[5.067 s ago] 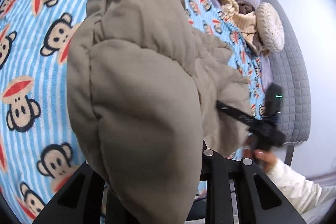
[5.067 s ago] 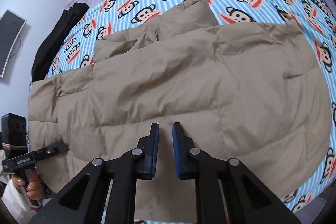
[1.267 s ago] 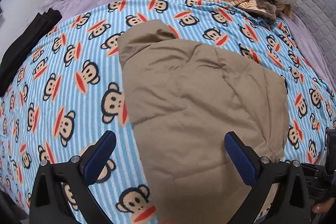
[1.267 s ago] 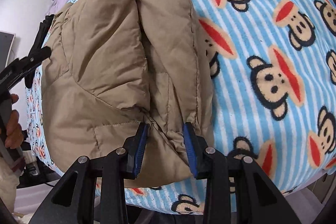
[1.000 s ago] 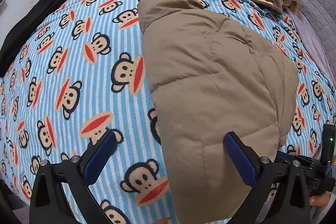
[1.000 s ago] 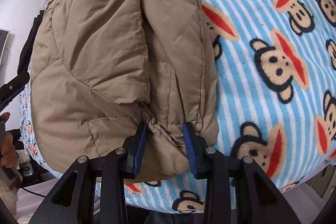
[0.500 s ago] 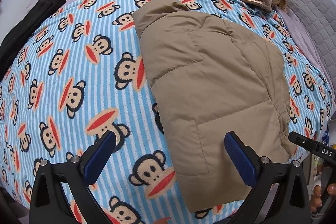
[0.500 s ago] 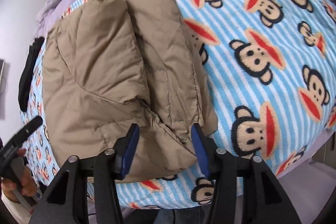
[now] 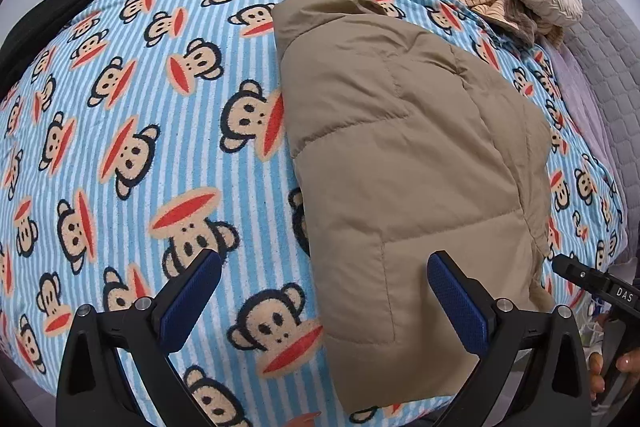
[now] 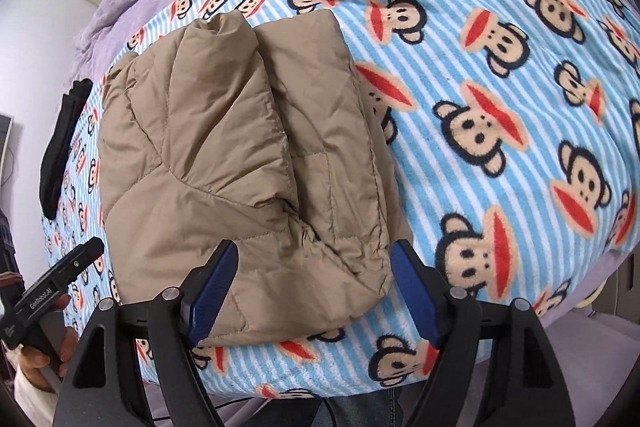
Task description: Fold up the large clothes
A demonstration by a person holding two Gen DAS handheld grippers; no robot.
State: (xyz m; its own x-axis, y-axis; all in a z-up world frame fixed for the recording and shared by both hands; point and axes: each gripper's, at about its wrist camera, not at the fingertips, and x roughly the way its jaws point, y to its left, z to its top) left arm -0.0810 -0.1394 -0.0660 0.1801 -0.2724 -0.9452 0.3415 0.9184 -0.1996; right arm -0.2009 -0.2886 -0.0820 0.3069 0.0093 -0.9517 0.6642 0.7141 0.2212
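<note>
Jacket (image 9: pixel 404 163), tan and padded, is seen lying on the monkey-print blanket (image 9: pixel 132 131) near the bed's front edge, doubled lengthwise into a long narrow bundle with a sleeve laid on top. The lengthwise fold is judged done; a crosswise fold, collar end to hem end, appears to be left. The left gripper (image 9: pixel 324 291) is held above the hem end, jaws spread wide and empty. The right gripper (image 10: pixel 314 291) is held at the bundle's near end, jaws spread on either side of the cloth, nothing being pinched.
</note>
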